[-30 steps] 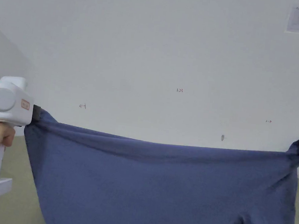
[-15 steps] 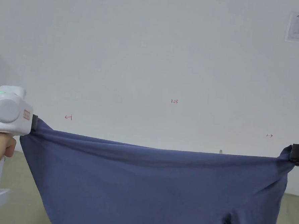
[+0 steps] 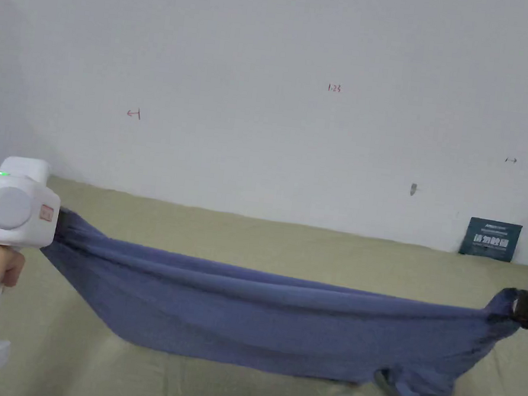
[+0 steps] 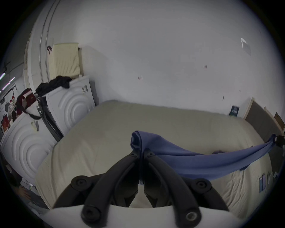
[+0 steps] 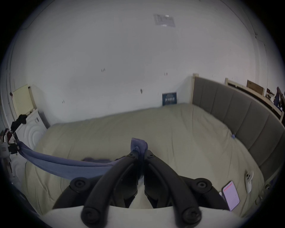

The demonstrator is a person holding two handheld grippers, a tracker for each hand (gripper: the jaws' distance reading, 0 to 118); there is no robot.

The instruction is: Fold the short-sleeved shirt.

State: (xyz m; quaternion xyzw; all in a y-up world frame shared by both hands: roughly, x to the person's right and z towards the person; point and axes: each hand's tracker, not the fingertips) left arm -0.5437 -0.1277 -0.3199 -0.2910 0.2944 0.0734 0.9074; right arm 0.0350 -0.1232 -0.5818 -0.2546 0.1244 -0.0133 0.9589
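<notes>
The blue short-sleeved shirt (image 3: 278,322) hangs stretched above the beige bed (image 3: 288,240), its lower edge sagging toward the cover, one end clamped between the closed jaws of the left gripper (image 4: 141,152), the other between those of the right gripper (image 5: 141,150).

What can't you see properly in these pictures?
- Shirt: bunched and hanging, so its collar and other sleeve can't be made out in the head view.
- Right gripper: its body is cut off by the head view's right edge.
- Wall marks: too small to make out.
- Phone: screen blurred in the right gripper view.
</notes>
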